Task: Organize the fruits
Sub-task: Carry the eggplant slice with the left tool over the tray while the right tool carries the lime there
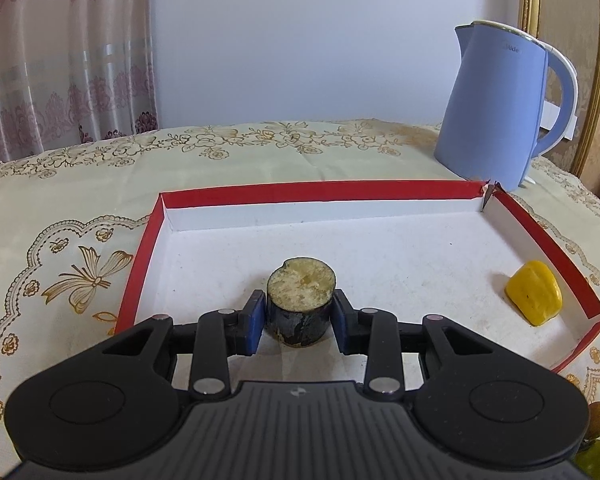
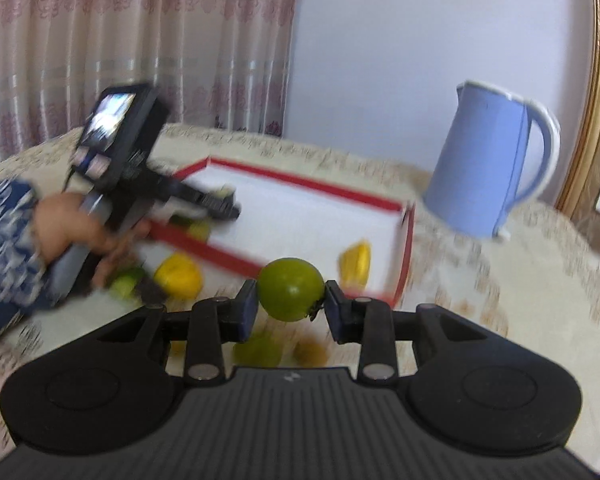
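My left gripper (image 1: 300,314) is shut on a dark-skinned cut fruit piece (image 1: 302,284) with a pale yellow cut top. It sits low over the white floor of the red-rimmed box (image 1: 320,190), near the front left. A yellow fruit piece (image 1: 534,294) lies in the box by its right wall. My right gripper (image 2: 290,300) is shut on a round green fruit (image 2: 290,286), lifted above the tablecloth in front of the box (image 2: 300,184). The right wrist view is blurred and shows the left gripper (image 2: 220,202) reaching into the box.
A blue kettle (image 1: 500,108) stands behind the box's far right corner. On the cloth in front of the box lie a yellow fruit (image 2: 180,276), green fruits (image 2: 258,350) and a brown one (image 2: 310,352). A person's hand (image 2: 72,220) and patterned sleeve are at the left.
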Available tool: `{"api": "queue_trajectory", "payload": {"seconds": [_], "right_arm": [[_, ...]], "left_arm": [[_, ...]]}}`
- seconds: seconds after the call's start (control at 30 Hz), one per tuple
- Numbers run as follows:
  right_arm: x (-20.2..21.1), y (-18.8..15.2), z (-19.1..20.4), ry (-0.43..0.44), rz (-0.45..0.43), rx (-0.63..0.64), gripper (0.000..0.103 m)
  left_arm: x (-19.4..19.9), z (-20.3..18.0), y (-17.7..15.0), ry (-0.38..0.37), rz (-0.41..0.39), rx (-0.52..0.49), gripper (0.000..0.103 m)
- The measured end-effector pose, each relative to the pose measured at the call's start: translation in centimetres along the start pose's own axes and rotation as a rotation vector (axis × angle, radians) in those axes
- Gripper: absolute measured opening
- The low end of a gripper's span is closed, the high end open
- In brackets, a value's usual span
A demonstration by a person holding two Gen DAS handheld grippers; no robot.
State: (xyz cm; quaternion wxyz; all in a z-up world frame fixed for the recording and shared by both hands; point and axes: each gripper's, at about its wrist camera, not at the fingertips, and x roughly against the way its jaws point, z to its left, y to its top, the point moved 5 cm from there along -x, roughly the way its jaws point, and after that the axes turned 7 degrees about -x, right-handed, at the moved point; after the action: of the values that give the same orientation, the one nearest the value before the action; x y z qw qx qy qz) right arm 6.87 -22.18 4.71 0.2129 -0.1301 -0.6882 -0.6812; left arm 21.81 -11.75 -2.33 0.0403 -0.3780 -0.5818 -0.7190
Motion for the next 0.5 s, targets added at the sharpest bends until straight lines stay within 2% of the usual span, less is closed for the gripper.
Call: {"api": "queue_trajectory", "payload": {"seconds": [0.2, 0.5], "right_arm": [[-4.6, 2.8, -1.1, -0.023, 0.021, 0.025, 0.033], [-8.0, 3.1, -0.5, -0.011, 0.053, 0.039, 0.033]], "left_arm": [[0.0, 0.1, 0.0, -0.004, 0.0, 0.006, 0.034], [0.0, 0.2, 0.1, -0.009, 0.0, 0.014, 0.034]]}}
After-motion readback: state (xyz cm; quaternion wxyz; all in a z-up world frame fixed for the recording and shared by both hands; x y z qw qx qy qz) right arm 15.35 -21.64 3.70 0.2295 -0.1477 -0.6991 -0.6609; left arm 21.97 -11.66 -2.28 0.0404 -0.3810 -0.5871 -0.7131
